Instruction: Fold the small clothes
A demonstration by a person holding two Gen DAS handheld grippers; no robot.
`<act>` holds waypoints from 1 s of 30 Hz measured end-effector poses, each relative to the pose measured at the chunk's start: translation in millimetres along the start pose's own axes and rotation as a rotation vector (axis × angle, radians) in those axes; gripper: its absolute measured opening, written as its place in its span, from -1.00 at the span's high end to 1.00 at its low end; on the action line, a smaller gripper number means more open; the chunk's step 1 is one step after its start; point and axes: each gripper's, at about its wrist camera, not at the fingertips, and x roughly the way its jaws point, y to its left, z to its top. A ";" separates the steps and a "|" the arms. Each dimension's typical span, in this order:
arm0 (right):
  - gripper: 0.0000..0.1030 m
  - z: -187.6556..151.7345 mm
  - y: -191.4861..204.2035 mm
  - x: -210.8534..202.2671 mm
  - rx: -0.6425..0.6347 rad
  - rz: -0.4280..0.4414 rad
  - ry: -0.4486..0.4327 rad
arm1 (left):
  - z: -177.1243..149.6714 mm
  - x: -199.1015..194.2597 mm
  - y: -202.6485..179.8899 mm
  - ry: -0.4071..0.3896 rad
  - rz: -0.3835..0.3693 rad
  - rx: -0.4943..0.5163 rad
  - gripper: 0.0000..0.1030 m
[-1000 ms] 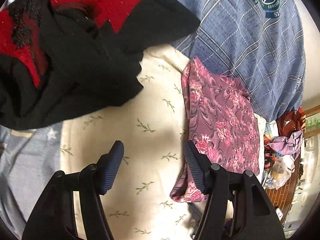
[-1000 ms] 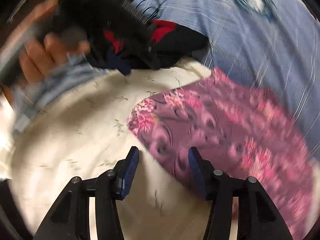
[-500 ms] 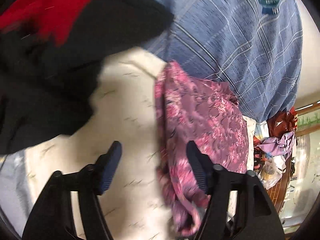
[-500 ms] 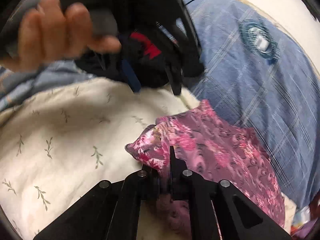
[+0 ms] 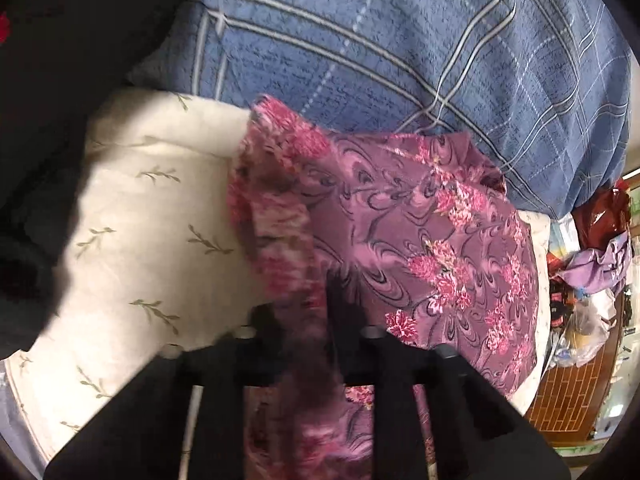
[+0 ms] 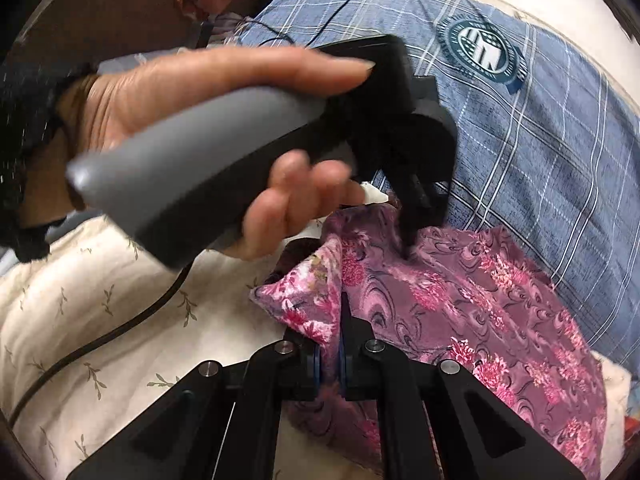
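A purple floral garment [image 5: 420, 232] lies crumpled on a cream leaf-print sheet [image 5: 152, 220]. My left gripper [image 5: 304, 304] points steeply down at the garment's left edge. Its jaws are closing with a fold of the cloth between them, and the picture there is blurred. In the right wrist view, a hand [image 6: 200, 80] holds the left gripper [image 6: 408, 252] by its grey handle, fingertips pressed into the garment's [image 6: 460, 304] far edge. My right gripper [image 6: 330, 340] is shut on the garment's near corner, which stands up between its pads.
A blue plaid quilt [image 5: 400, 40] with a round badge [image 6: 484, 50] covers the bed behind the garment. A black and red garment [image 5: 48, 80] lies at the left. A black cable [image 6: 100, 344] trails over the sheet [image 6: 100, 300]. Bags and clutter [image 5: 592, 272] sit beyond the bed's right edge.
My left gripper swung right from the bare sheet onto the garment's edge and closed there. My right gripper shut on the garment's corner and lifted it slightly.
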 end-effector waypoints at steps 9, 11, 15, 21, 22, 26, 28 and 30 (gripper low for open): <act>0.90 -11.3 -64.0 -35.4 0.318 0.086 -0.087 | -4.5 -52.1 -71.8 -0.137 -0.046 0.108 0.86; 0.90 -18.6 -82.4 -48.2 0.395 0.096 -0.114 | -5.0 -53.5 -98.3 -0.147 -0.048 0.158 0.87; 0.90 -47.8 -131.0 -73.1 0.588 0.110 -0.139 | -8.9 -30.8 -155.8 -0.141 -0.007 0.265 0.87; 0.89 -113.1 -181.2 -71.5 0.821 0.128 -0.069 | -24.6 48.4 -209.9 -0.016 0.044 0.323 0.87; 0.89 -122.8 -186.3 -67.6 0.852 0.141 -0.052 | -27.7 64.8 -213.7 0.009 0.080 0.319 0.87; 0.86 -152.4 -201.0 -57.8 0.986 0.232 -0.031 | -31.6 83.1 -220.3 0.023 0.128 0.319 0.85; 0.77 -155.3 -205.4 -58.6 1.004 0.275 -0.044 | -28.0 75.4 -222.0 0.056 0.112 0.317 0.70; 0.67 -157.7 -207.8 -62.0 1.000 0.302 -0.049 | -19.1 56.1 -219.9 0.062 0.081 0.292 0.49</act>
